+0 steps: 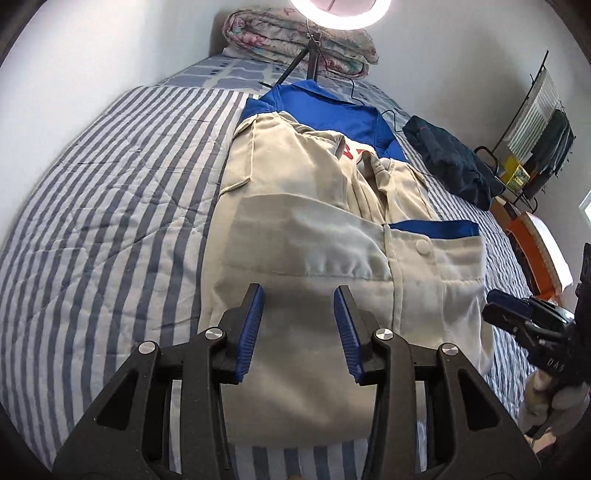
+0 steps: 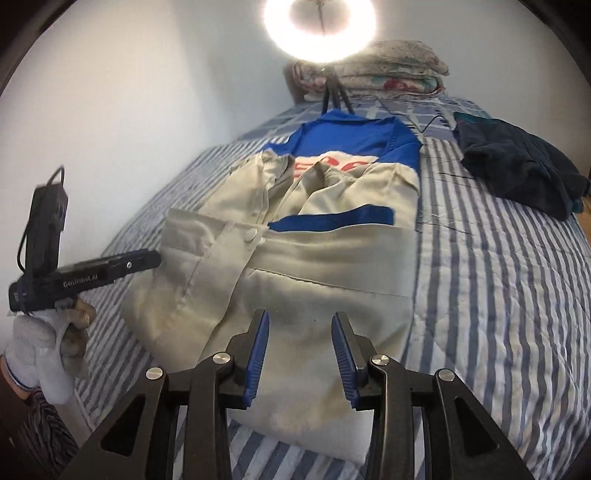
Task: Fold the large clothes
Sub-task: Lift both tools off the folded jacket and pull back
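Observation:
A beige work jacket (image 1: 314,184) with a blue collar and blue trim lies on the striped bed, its sides folded in toward the middle. My left gripper (image 1: 300,291) hovers over the jacket's near hem with its blue pads apart and nothing between them. The right wrist view shows the same jacket (image 2: 332,258) under my right gripper (image 2: 301,315), also open and empty above the hem. Each gripper shows in the other's view: the right gripper (image 1: 517,314) at the jacket's right edge, the left gripper (image 2: 110,266) at its left edge, held by a gloved hand (image 2: 40,343).
A striped quilt (image 1: 110,184) covers the bed. A dark folded garment (image 2: 517,166) lies right of the jacket. A ring light (image 2: 319,26) on a tripod and a folded floral blanket (image 1: 295,40) stand at the head end. A wire rack (image 1: 535,147) stands right of the bed.

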